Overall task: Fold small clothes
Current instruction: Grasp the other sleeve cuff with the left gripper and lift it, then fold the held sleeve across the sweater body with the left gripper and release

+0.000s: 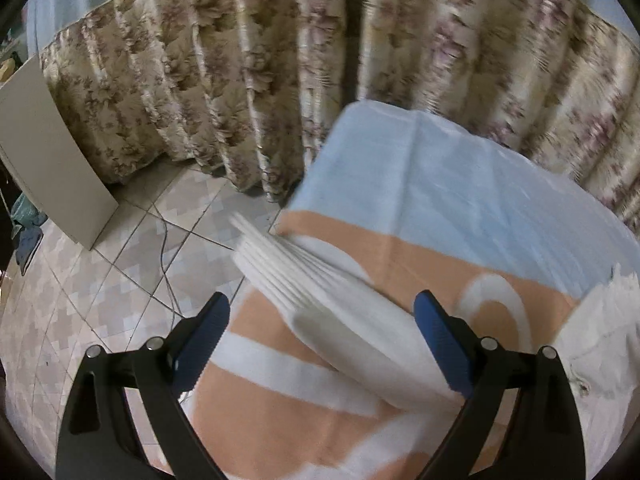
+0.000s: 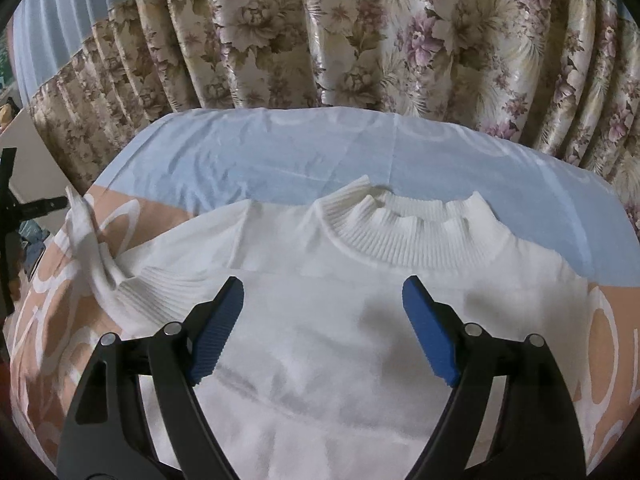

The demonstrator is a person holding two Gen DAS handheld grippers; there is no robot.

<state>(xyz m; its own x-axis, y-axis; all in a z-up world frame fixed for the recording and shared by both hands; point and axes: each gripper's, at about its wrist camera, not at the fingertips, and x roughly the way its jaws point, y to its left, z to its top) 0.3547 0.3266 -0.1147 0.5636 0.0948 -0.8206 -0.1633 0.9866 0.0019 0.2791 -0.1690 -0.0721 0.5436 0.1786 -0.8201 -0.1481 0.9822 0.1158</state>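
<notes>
The white sweater's [image 2: 320,320] hem runs off the bottom edge; its sleeve [image 1: 320,292] is motion-blurred.

The white sweater [image 2: 320,340] is soft knit cloth, with bumpy ribs at its collar [image 2: 412,236] ahead of the fingers [image 2: 430,330]. Those fingers have rough blue ridged pads on matt black plastic. The curtain [image 2: 360,40] beyond looks shiny.

Floral curtains [image 2: 360,40] hang behind; pale patterned tiles [image 1: 100,280] cover the floor.
</notes>
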